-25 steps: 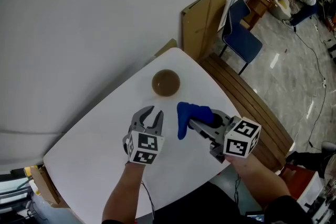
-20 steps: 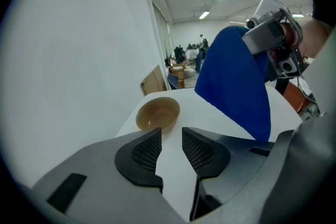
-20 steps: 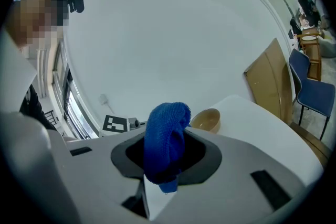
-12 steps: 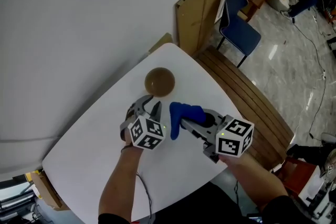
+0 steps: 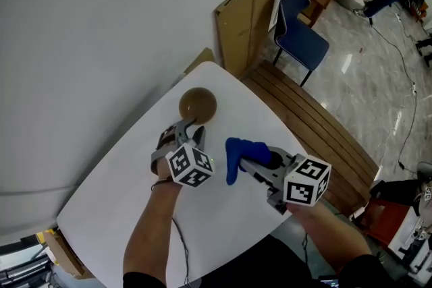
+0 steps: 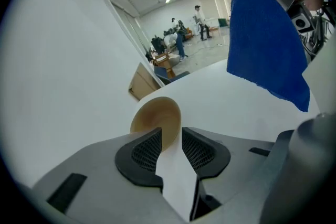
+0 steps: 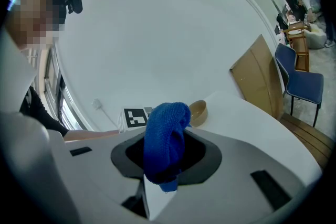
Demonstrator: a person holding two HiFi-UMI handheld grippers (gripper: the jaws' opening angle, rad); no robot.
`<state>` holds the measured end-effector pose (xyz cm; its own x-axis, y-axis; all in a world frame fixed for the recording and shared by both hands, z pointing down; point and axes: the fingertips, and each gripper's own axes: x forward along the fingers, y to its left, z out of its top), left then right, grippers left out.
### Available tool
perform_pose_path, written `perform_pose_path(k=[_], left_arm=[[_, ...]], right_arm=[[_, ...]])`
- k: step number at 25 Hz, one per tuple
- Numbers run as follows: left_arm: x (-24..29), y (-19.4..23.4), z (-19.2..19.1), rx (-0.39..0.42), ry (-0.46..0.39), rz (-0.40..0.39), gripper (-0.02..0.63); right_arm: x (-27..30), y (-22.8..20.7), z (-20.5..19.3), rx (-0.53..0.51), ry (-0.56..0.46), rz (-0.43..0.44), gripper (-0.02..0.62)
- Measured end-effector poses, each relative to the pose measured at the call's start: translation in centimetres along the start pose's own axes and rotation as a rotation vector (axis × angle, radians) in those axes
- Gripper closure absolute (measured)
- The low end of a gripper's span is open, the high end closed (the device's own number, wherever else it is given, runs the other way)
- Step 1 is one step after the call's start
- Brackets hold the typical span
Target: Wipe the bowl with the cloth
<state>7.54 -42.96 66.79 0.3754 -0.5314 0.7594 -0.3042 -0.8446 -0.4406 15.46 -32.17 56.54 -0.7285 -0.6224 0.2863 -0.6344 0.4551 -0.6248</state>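
Cloth [image 5: 236, 153] is clamped in right gripper [image 7: 167, 153], near the bowl [image 5: 197, 104].

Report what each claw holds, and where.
Right claw: blue cloth, pinched at a bunched fold. Left claw: nothing; its jaws have just been opening, with the rim of the bowl in the gap, ungripped.

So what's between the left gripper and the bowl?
Nothing. The left gripper has just been opening its jaws; its own view shows only bare table between them, up to the bowl at their tips.
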Motion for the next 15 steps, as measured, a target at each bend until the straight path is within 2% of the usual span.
perform_pose_path(k=[6,11,15], left_arm=[[1.5,-1.0,1.5,0.022,0.037,-0.072,0.485],[1.1,-1.9,0.6,0.004,0.074,-0.108,0.578],[-0.6,-3.3,-0.1,-0.013,0.074,-0.119,0.585]], right_arm=[[-1.6,-0.3,0.2,0.007,-0.011,0.001,0.518],[-2.3,0.4,0.2,0.009,-0.021,0.004,0.518],[-3.3,1.3,-0.1,0.003,-0.035,0.0,0.518]])
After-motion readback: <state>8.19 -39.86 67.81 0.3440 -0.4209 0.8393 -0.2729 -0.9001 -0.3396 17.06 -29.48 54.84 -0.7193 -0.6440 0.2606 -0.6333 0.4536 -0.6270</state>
